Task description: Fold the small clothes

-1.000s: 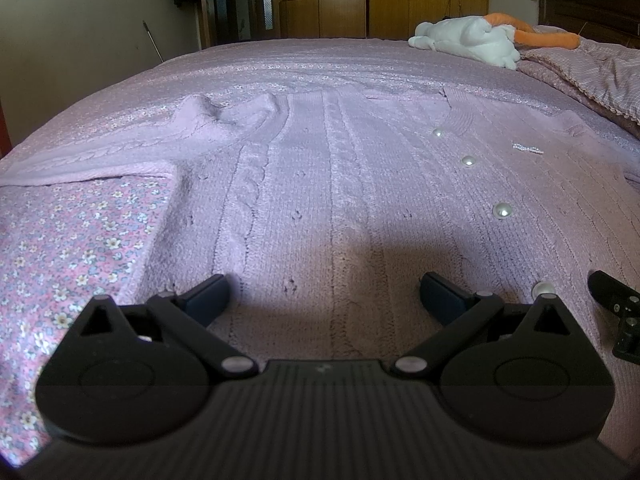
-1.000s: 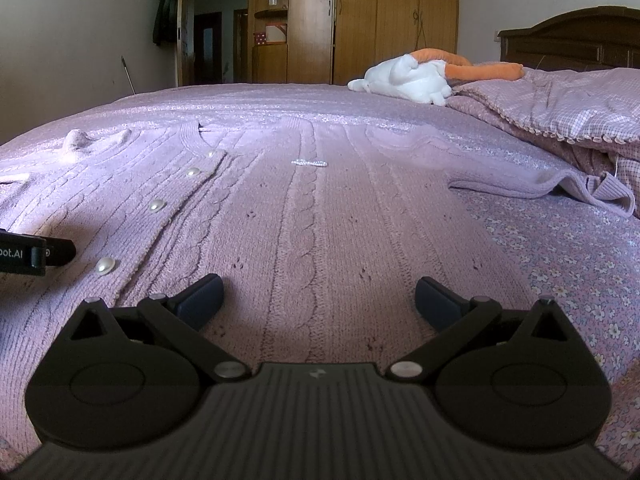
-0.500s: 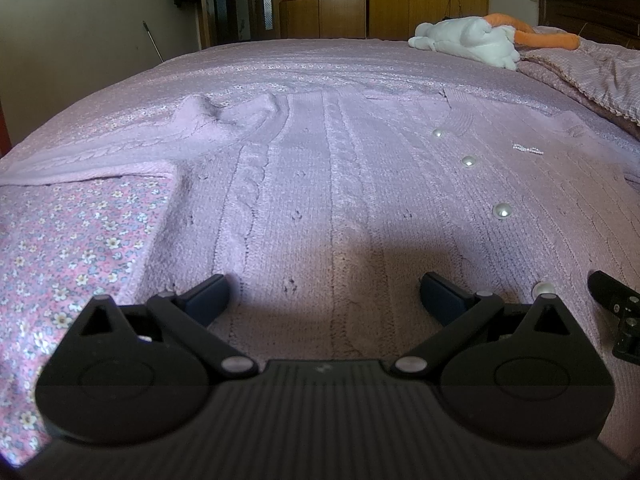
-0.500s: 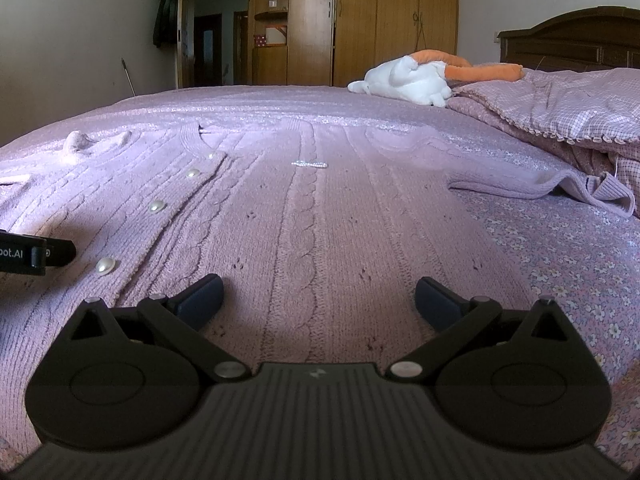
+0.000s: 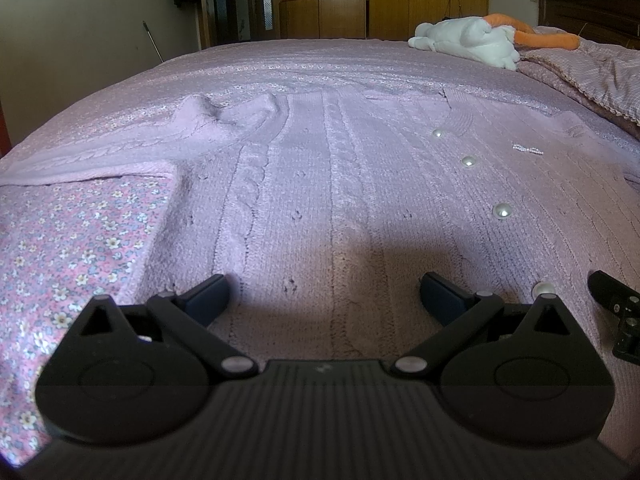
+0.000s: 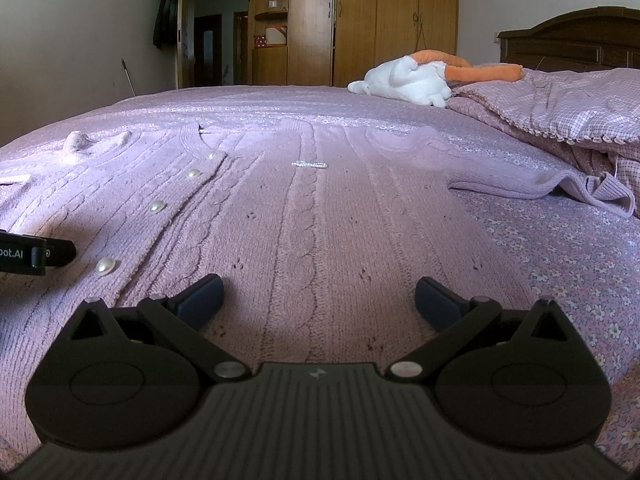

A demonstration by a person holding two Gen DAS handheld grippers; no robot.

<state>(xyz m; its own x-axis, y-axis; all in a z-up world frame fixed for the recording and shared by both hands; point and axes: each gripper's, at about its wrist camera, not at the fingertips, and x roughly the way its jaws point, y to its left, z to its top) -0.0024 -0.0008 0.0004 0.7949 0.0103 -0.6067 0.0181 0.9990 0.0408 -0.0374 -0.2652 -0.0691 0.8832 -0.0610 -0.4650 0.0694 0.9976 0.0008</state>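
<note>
Left gripper (image 5: 323,295): its fingers (image 5: 208,297) are standing wide apart, holding nothing, and hovering low over the lower hem area of a pink cable-knit cardigan (image 5: 340,200); whether the tips are touching the knit cannot be told. Right gripper (image 6: 319,295): its fingers (image 6: 436,300) are likewise spreading wide and gripping nothing, with a knitted cable running between them toward 12 o'clock.

The cardigan is lying flat, front up, across a floral bedsheet (image 5: 72,248). In the left wrist view a row of pearl buttons (image 5: 502,211) is running from 3 o'clock up toward 1 o'clock, and the tip of the right gripper is showing at 3 o'clock, just beside the lowest button. In the right wrist view the same buttons (image 6: 157,206) are lying at 10 o'clock, with the tip of the left gripper entering at 9 o'clock.

Edges: one sleeve (image 5: 100,160) is stretching out toward 9 o'clock in the left wrist view, its shoulder rumpling at 11 o'clock; the other sleeve (image 6: 540,186) is reaching toward 2 o'clock in the right wrist view, its cuff touching a checked quilt (image 6: 568,112). Bare sheet is lying open outside each side seam.

Beyond, at 1 o'clock, a white and orange plush toy (image 6: 408,80) is resting on the bed before a dark headboard (image 6: 568,40); wooden wardrobes (image 6: 380,20) are lining the far wall.
</note>
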